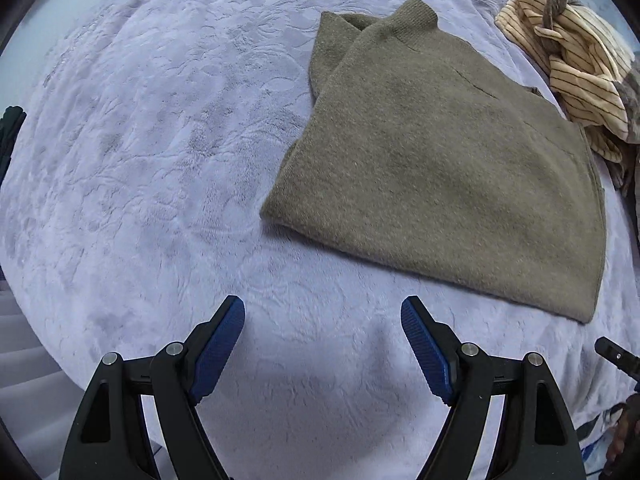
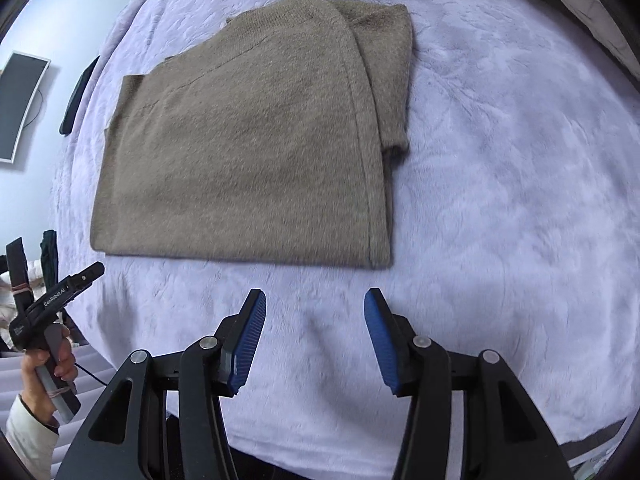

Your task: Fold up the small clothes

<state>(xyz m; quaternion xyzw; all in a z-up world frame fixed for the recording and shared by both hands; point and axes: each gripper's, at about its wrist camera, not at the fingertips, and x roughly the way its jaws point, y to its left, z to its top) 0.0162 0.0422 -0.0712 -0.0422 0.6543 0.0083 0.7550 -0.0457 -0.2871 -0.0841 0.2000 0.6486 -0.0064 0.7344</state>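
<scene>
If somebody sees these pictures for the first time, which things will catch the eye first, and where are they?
First comes the olive-brown sweater, lying partly folded on the lavender blanket, just beyond both grippers. Next is the crumpled striped cloth, piled at the far edge behind the sweater. The left gripper and right gripper hang open above the bare blanket and hold nothing.

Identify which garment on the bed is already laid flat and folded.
The olive-brown knit sweater, lying flat with one side folded over. The cream striped garment beyond it is a crumpled heap. Both grippers are open and hold nothing.
</scene>
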